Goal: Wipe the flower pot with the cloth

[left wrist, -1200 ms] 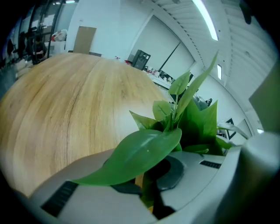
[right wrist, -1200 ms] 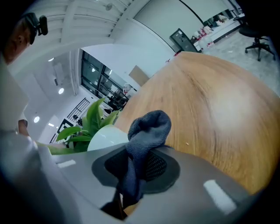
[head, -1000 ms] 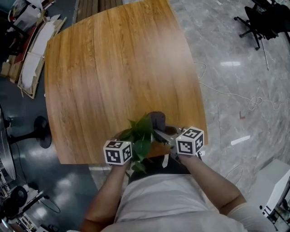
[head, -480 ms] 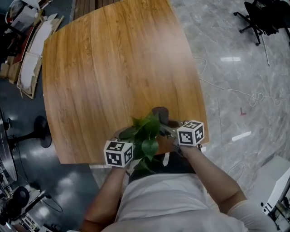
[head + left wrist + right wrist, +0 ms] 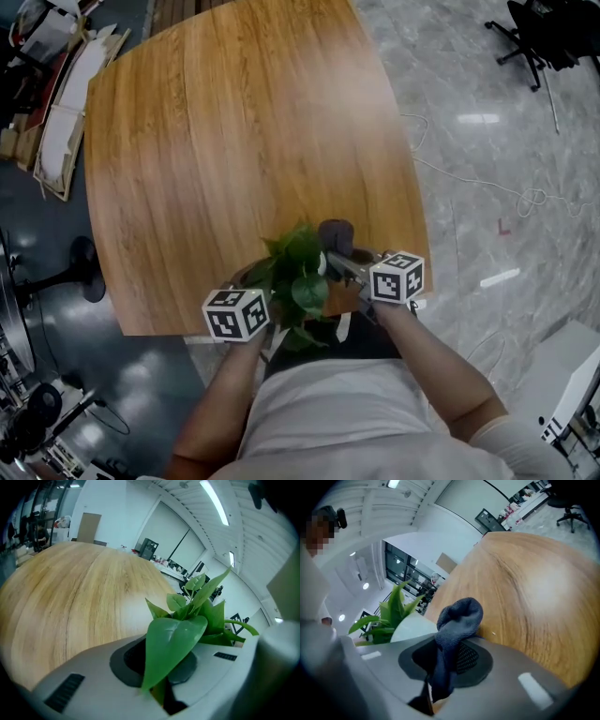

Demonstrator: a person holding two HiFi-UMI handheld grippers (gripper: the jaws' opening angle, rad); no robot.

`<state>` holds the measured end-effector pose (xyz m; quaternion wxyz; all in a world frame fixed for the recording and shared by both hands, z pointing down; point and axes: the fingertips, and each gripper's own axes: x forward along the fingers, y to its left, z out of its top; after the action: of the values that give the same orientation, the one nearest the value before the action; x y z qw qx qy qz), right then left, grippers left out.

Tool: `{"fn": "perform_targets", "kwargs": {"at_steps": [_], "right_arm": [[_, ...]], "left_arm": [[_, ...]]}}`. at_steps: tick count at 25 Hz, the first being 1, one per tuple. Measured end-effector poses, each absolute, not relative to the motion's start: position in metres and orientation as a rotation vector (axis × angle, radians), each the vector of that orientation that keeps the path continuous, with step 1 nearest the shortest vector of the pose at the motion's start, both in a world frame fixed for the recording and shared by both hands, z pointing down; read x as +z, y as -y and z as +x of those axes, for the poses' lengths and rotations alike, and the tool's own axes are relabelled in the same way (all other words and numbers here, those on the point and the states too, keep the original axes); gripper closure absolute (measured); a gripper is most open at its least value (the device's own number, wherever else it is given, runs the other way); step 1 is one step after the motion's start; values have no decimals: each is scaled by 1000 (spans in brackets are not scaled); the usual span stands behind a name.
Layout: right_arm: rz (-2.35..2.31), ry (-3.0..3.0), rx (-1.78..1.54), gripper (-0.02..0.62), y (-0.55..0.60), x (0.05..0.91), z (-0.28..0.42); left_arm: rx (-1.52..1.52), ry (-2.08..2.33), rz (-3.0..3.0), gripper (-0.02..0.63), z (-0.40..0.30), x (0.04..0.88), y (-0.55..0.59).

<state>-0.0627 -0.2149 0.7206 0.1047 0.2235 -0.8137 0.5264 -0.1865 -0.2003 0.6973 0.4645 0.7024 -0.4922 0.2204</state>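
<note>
At the near edge of our glossy wood-grain table (image 5: 234,141), the smooth pale flower pot (image 5: 411,626) stands upright. Our right gripper (image 5: 436,686) pinches the dark grey nubby cloth (image 5: 458,616) (folded, pointing upward). Our left gripper (image 5: 161,688) nips a glossy green leaf (image 5: 171,639) by its stalk.

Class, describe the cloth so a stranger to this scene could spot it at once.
Start at the big wooden table; at its near edge, beside the potted plant, the right gripper pinches the cloth. It is a bunched, dark blue-grey rag, unlike the green leaves beside it.
</note>
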Motion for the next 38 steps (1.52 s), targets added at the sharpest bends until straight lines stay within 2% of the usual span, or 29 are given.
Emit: {"fn": "perform_targets", "kwargs": {"at_steps": [3,9,18,26,30,38], "right_arm": [[673,2382,1547,532,209,725,-63],[474,2553,1591,532,188,635,-90],[821,2313,1624,532,203,726,-53],[809,2327,1523,532,205,714,-49],[837,2352,1447,532,207,701,-42],[919,2407,1254,532,224,651,-21]], "left_arm": [[507,1226,1681,592,-191,702,199],[398,1232,1546,592,-201,710,189],[321,1218,1557,592,-190,703,197],[308,1188,1632,589,-180,691,198],[292,1162,1657,551,-174,687,195],[247,1166,1697,543,-181,659,201]]}}
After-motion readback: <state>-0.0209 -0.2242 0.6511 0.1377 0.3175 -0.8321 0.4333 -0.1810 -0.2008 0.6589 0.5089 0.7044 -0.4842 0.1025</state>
